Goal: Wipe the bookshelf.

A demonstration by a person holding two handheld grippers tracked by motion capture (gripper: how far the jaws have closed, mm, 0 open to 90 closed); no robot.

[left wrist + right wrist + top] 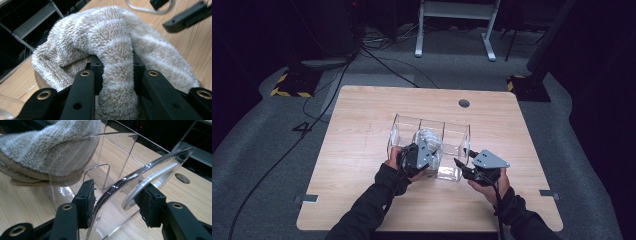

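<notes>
We pinch the fluffy towel (110, 50) in our left tool (117, 72) above the clear organizer (452, 135), whose end wall our right tool (117, 200) clamps steady.

A cream-and-beige striped fluffy sock (110, 45), a clear organizer (120, 187), a light wood table (362, 115).

A light wooden table (362, 150) bears a clear three-compartment organizer (452, 135) near its middle.
</notes>
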